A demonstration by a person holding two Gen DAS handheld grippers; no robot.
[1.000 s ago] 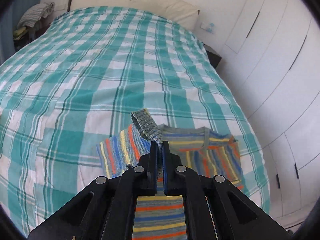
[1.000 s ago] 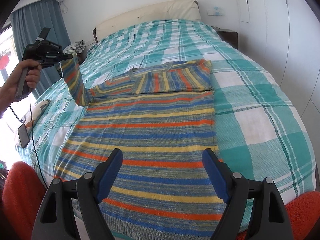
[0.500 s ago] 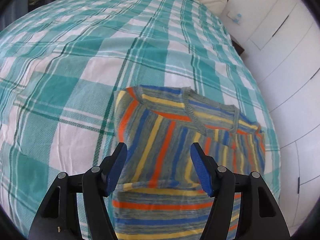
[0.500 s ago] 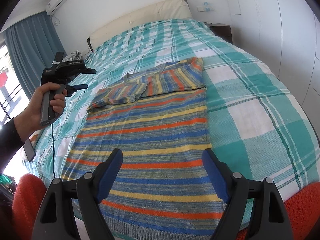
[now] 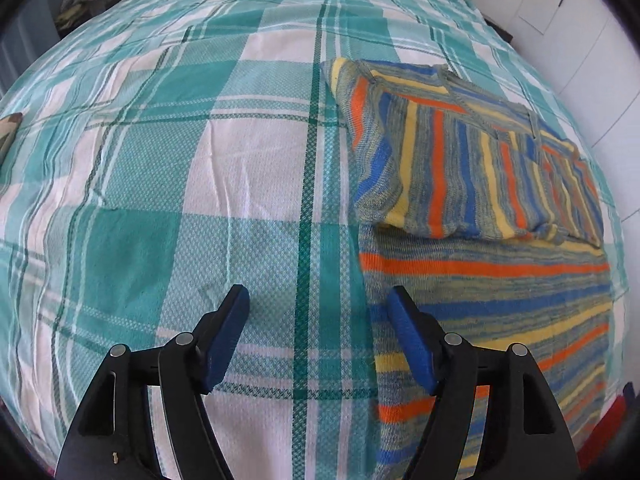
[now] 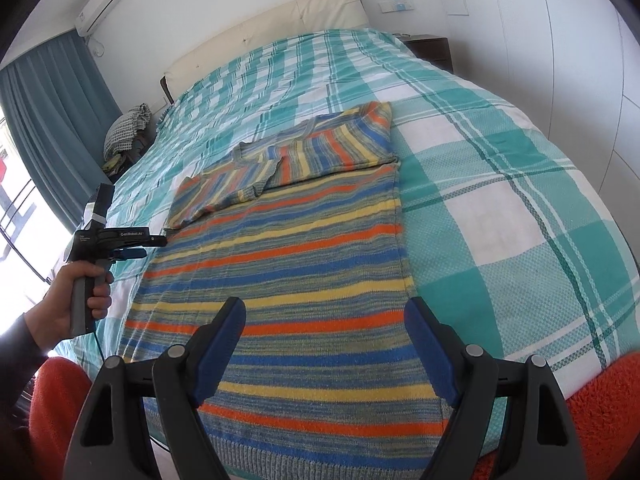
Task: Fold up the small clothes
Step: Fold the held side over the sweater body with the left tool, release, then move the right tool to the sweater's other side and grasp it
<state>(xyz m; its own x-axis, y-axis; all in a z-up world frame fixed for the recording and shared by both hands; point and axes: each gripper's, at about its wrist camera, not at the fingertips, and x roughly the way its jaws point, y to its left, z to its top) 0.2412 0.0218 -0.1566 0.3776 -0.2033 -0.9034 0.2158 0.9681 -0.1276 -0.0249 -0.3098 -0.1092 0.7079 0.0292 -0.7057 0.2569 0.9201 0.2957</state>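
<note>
Left wrist view first: my left claw (image 5: 316, 312) hangs over bare bedspread, its jaws opening with nothing between them, and the sweater's (image 5: 480, 280) left edge runs just beside my right-hand pad (image 5: 408, 340). So the sweater lies to the right of this claw, its long axis running away from me toward the pillow end of the bed (image 5: 160, 160). One sleeve (image 5: 440, 168) lies folded across the chest, near and ahead. In the right wrist view, my left hand (image 6: 76, 296) grips its tool at the left side of the sweater, while my right claw (image 6: 324, 320) stands wide and empty above the hem, which sits right below it. I judge the next fold turns on the hem going up toward the collar (image 6: 312, 128); the right claw is nearer the hem, the left nearer the side edge. Count: one sweater, two sleeves folded in, two claws, one bed, one heap of cloth (image 6: 128, 128) at the far left.
</note>
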